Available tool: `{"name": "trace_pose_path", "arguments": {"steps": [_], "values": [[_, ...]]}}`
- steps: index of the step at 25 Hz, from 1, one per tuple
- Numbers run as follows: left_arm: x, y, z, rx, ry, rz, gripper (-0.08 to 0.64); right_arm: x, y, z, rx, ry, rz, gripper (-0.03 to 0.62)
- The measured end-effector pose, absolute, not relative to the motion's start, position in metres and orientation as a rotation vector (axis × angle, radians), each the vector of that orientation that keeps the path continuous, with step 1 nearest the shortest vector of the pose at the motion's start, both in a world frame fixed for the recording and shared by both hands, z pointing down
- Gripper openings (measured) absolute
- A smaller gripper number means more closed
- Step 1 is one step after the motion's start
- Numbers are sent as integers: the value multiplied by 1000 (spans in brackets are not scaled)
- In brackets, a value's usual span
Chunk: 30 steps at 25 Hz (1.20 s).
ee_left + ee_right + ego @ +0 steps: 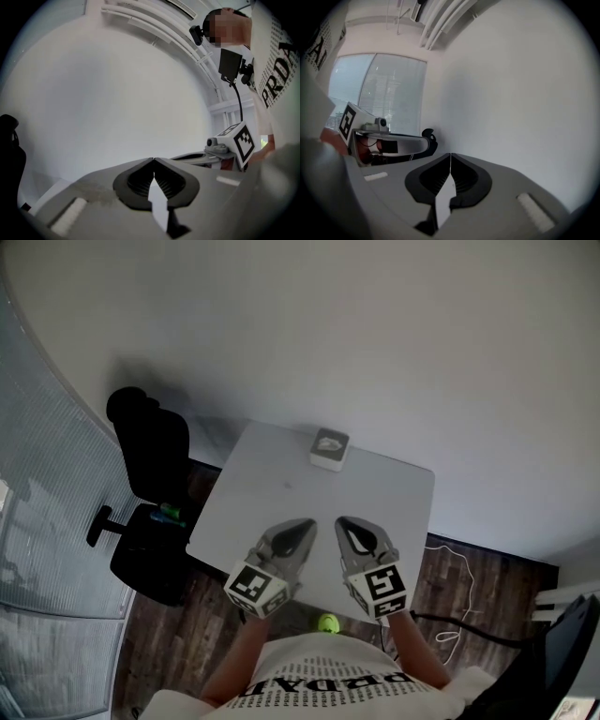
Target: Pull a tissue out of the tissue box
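1. White tissue box (329, 448) sits at the far edge of the table (272, 493), well ahead of both sets of fingertips. A tissue (329, 440) pokes up from its top; its long axis cannot be told.
2. Left gripper (306, 523): jaws pressed together, holding nothing.
3. Right gripper (343, 521), just beside it: jaws also together, holding nothing.

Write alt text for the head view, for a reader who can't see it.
The left gripper and right gripper hang shut and empty over the near edge of a white table. Neither touches the tissue box at its far edge. A black office chair stands beside the table at the picture's left.
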<state>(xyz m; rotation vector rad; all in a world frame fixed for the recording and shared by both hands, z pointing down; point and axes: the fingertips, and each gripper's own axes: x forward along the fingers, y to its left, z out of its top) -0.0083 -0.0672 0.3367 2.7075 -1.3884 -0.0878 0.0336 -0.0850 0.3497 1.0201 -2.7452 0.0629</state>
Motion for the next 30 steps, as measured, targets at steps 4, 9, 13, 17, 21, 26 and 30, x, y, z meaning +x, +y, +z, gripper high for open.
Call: {"name": "trace_pose_path", "arguments": {"steps": [4, 9, 13, 17, 21, 26, 30], "values": [[-25, -89, 330, 2742, -1350, -79, 2, 13, -102, 344, 1059, -2740, 61, 12], [-43, -125, 328, 2762, -1289, -69, 1, -9, -133, 349, 1089, -2708, 70, 32], [-58, -144, 337, 2775, -1242, -47, -3, -27, -152, 353, 1110, -2675, 65, 61], [-70, -161, 341, 2783, -1178, -52, -3, -42, -166, 356, 1147, -2645, 60, 72], [-79, -176, 343, 2787, -1120, -58, -3, -52, -180, 355, 1184, -2618, 44, 73], [-93, -197, 351, 2812, -1065, -56, -3, -64, -202, 361, 1229, -2582, 62, 72], [-103, -216, 357, 2794, -1063, -60, -3, -67, -216, 371, 1252, -2535, 54, 72]]}}
